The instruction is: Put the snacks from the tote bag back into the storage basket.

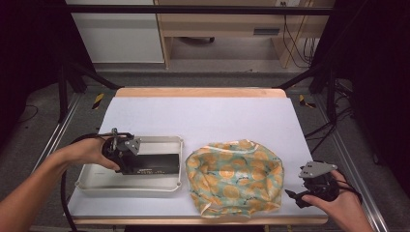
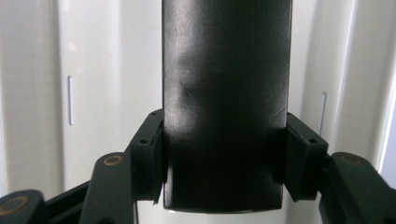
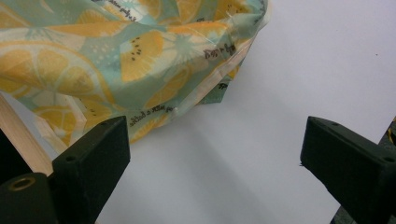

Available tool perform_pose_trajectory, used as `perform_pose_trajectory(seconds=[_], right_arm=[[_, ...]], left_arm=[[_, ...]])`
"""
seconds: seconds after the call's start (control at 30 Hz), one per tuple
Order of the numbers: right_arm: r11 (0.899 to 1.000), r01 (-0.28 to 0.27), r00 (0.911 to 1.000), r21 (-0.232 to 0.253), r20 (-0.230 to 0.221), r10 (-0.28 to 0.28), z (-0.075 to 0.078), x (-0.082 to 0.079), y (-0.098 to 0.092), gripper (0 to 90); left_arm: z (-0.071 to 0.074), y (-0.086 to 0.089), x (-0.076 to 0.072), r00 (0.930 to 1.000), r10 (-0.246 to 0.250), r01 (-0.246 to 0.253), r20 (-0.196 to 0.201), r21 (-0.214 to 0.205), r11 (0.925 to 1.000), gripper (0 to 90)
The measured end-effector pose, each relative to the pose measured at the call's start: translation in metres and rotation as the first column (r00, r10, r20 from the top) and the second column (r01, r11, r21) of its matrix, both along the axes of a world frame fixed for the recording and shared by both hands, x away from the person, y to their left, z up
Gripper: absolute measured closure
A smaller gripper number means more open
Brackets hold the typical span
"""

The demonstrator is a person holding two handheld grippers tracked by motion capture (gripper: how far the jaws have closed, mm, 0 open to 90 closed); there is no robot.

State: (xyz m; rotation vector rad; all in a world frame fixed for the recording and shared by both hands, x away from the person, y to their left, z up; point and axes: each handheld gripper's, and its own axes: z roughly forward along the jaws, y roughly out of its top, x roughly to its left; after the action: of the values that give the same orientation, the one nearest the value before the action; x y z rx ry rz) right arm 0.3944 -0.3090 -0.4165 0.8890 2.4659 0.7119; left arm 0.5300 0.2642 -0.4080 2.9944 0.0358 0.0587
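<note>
A long black box [image 1: 155, 164] lies in a white tray [image 1: 130, 186] at the front left of the table. My left gripper [image 1: 127, 163] is shut on the box's near end. In the left gripper view both pads press against the sides of the black box [image 2: 226, 93], with the tray's white floor [image 2: 93, 93] behind it. A crumpled cloth bag [image 1: 234, 176] printed with orange slices lies to the right of the tray. My right gripper [image 1: 296, 198] rests at the front right, just beside the bag, open. In the right gripper view the cloth bag [image 3: 116, 51] lies beyond the open right gripper [image 3: 215, 154], untouched.
The white table top [image 1: 203, 116] stretches bare behind the tray and bag to its far wooden edge [image 1: 198, 92]. Black frame posts [image 1: 63, 92] stand at both sides, and cables [image 1: 300, 43] lie on the floor beyond.
</note>
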Motion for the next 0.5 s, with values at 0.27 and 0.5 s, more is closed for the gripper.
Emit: perform_pose_trajectory(seconds=[0.27,0.5], right_arm=[[1.000,-0.004,1.0000,0.001,-0.001,0.004,0.001,-0.001,-0.002,8.4],[1.000,-0.004,1.0000,0.009,0.002,0.004,0.003,-0.002,-0.001,8.3]], left_arm=[[0.004,0.001,0.003,0.9996,0.023,-0.023,0.019,-0.028,0.9993,33.0],[0.022,-0.001,-0.001,0.9947,0.084,-0.078,0.060,-0.088,0.9931,11.9]])
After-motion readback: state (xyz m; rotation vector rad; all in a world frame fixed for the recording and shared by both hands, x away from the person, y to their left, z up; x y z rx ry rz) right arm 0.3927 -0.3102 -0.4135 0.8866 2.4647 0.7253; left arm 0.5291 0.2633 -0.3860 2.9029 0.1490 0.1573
